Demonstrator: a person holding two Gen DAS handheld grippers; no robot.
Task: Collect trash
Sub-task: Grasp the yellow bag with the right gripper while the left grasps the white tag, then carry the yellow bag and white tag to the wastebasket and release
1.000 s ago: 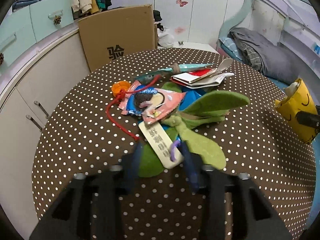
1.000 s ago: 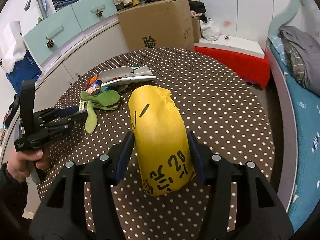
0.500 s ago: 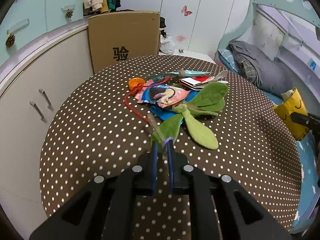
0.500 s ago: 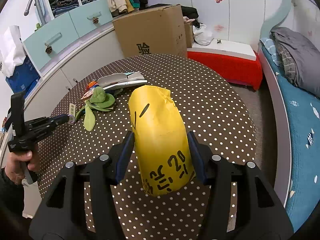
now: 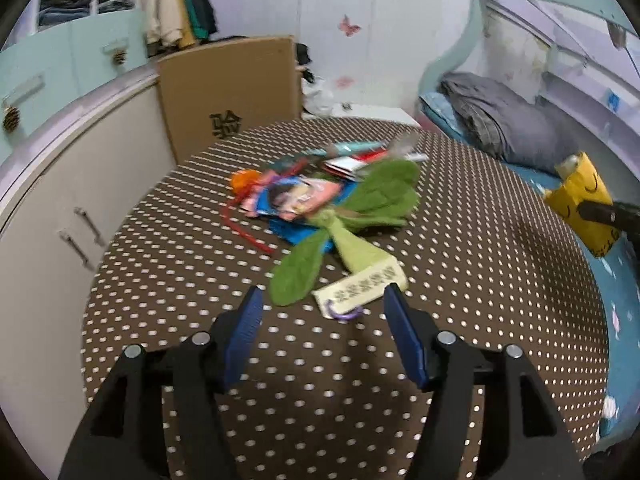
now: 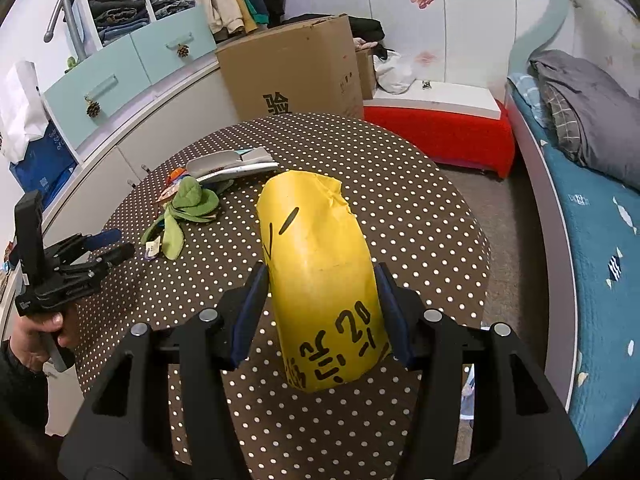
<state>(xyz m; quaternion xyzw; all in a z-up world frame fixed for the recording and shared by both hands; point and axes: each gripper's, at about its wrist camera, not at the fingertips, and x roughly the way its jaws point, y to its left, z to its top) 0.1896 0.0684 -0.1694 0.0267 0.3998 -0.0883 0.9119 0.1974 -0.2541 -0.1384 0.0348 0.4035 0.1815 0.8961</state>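
Note:
My right gripper [image 6: 318, 316] is shut on a yellow paper bag [image 6: 320, 276] with black writing, held over the round polka-dot table [image 6: 420, 216]. The bag also shows in the left wrist view [image 5: 582, 204] at the far right. My left gripper [image 5: 322, 330] is open and empty, just short of a cream tag with a purple ring [image 5: 360, 286]. The tag lies flat on the table by green felt leaves [image 5: 356, 220]. Behind them lie snack wrappers [image 5: 296, 196], a red cord [image 5: 244, 232] and an orange cap [image 5: 244, 178].
A cardboard box [image 5: 228, 96] stands behind the table beside white cabinets [image 5: 72, 184]. A bed with grey bedding [image 5: 504, 120] is at the right. A red bench [image 6: 444, 136] stands past the table. Papers and pens [image 5: 360, 156] lie at the pile's far side.
My left gripper was shut on the cream tag half a second ago; now its jaws are open and the tag lies on the table. The right gripper still holds the bag.

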